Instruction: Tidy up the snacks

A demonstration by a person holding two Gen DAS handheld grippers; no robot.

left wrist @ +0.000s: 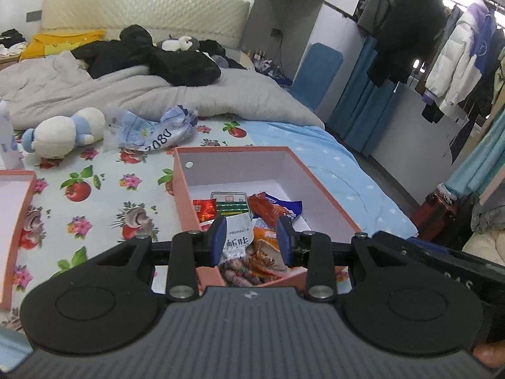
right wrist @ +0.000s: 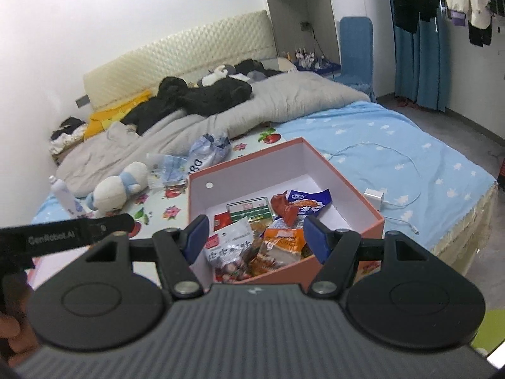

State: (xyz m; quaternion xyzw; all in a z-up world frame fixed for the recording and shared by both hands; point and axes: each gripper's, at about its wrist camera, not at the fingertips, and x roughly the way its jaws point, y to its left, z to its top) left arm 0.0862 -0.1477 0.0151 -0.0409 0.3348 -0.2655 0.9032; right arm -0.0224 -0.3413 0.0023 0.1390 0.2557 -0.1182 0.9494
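Bed scene, floral sheet [left wrist: 104,170] over the near part, blue starred sheet [right wrist: 394,145] on the right side. At the bed's left edge a white bottle [left wrist: 8,139] stands upright, cut off by the frame in the left wrist view; below it a box lid [left wrist: 12,221], pink outside and white inside, lies open side up. Next rightward a white and blue plush toy [left wrist: 63,132] lies on its side on the floral sheet, and just beyond it a crumpled plastic bag [left wrist: 164,129] rests against the edge of a grey duvet [left wrist: 157,91]. Black clothes [left wrist: 164,57] lie on the duvet near the headboard [left wrist: 142,9]. Mid-bed sits the pink box [left wrist: 181,186], open, with the snacks [left wrist: 252,214] heaped in its near end: red, green, white, orange and blue packets, overlapping. The far end of the box floor is bare. Left gripper [left wrist: 252,240] hangs above the near end of the box, jaws partly apart, nothing between the pads. Right gripper [right wrist: 255,237] hangs over the same end, jaws wider apart, also holding nothing. Right of the box, on the blue sheet, a white charger [right wrist: 375,197] lies near the box's right wall, its cable [right wrist: 407,161] looping across the sheet. Past the bed's right edge, blue curtains [right wrist: 423,63] and hanging coats [left wrist: 407,28].
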